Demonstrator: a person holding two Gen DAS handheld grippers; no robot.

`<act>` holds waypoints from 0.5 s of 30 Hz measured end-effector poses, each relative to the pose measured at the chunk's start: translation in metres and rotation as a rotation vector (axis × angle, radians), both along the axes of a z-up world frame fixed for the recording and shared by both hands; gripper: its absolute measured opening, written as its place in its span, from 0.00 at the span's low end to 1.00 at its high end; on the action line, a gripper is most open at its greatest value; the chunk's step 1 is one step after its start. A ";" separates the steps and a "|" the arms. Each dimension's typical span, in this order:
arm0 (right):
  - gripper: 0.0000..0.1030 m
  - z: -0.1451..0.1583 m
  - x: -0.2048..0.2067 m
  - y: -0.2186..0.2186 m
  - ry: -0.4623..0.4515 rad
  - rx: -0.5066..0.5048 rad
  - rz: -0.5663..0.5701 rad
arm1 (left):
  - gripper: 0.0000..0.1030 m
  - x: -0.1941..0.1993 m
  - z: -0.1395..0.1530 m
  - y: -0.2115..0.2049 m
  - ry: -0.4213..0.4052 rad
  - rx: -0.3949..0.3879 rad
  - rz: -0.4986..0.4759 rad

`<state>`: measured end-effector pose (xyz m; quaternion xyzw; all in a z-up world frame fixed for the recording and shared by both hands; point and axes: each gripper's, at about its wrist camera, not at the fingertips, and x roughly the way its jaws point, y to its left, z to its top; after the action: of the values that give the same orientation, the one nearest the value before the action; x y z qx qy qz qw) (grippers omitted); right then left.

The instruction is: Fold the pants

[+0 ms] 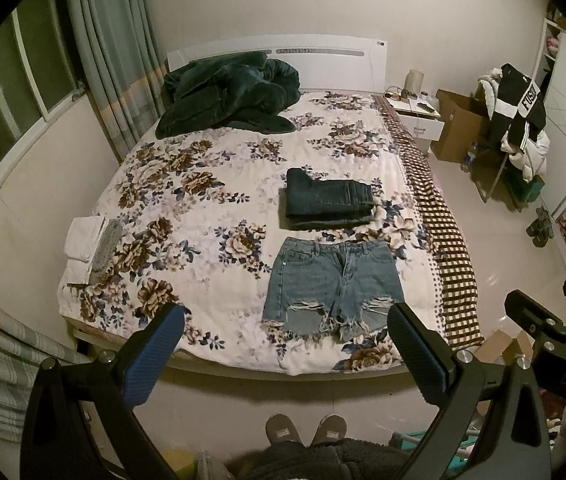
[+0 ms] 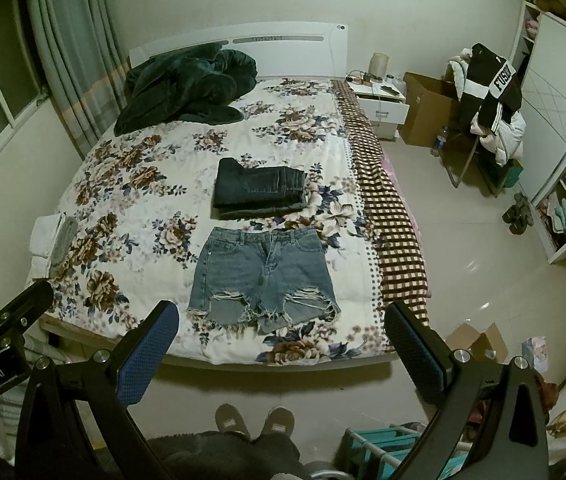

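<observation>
Light blue ripped denim shorts (image 1: 333, 284) lie flat and unfolded near the foot of the bed, waistband away from me; they also show in the right wrist view (image 2: 261, 276). Behind them lies a folded pair of dark jeans (image 1: 325, 202), also in the right wrist view (image 2: 261, 192). My left gripper (image 1: 287, 326) is open and empty, held high above the foot of the bed. My right gripper (image 2: 283, 326) is open and empty at about the same height. Both are well short of the shorts.
The bed's floral sheet (image 1: 203, 216) carries a dark green blanket (image 1: 231, 96) at the headboard and white and grey folded items (image 1: 87, 248) at the left edge. A checkered cloth (image 2: 395, 240) hangs off the right side. A nightstand (image 2: 383, 104), a cardboard box (image 2: 427, 116) and a chair with clothes (image 2: 491, 108) stand right.
</observation>
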<state>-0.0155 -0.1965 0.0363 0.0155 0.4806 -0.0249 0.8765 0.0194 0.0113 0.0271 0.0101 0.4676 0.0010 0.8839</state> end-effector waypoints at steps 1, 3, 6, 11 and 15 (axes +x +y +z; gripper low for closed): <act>1.00 -0.001 -0.001 -0.001 0.000 0.000 0.001 | 1.00 0.000 0.000 0.000 -0.002 0.002 0.002; 1.00 0.001 0.000 0.000 -0.001 0.000 0.000 | 1.00 0.005 0.005 0.001 -0.003 0.002 0.001; 1.00 0.001 0.000 -0.001 -0.001 0.001 0.000 | 1.00 0.007 0.008 0.003 -0.004 0.004 0.000; 1.00 0.002 -0.001 -0.002 -0.003 0.004 0.001 | 1.00 0.006 0.008 0.002 -0.006 0.003 0.000; 1.00 0.001 -0.002 -0.003 -0.004 0.007 0.001 | 1.00 0.004 0.008 0.001 -0.009 0.004 0.001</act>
<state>-0.0175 -0.1994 0.0377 0.0184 0.4791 -0.0229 0.8773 0.0231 0.0125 0.0346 0.0119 0.4635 0.0024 0.8860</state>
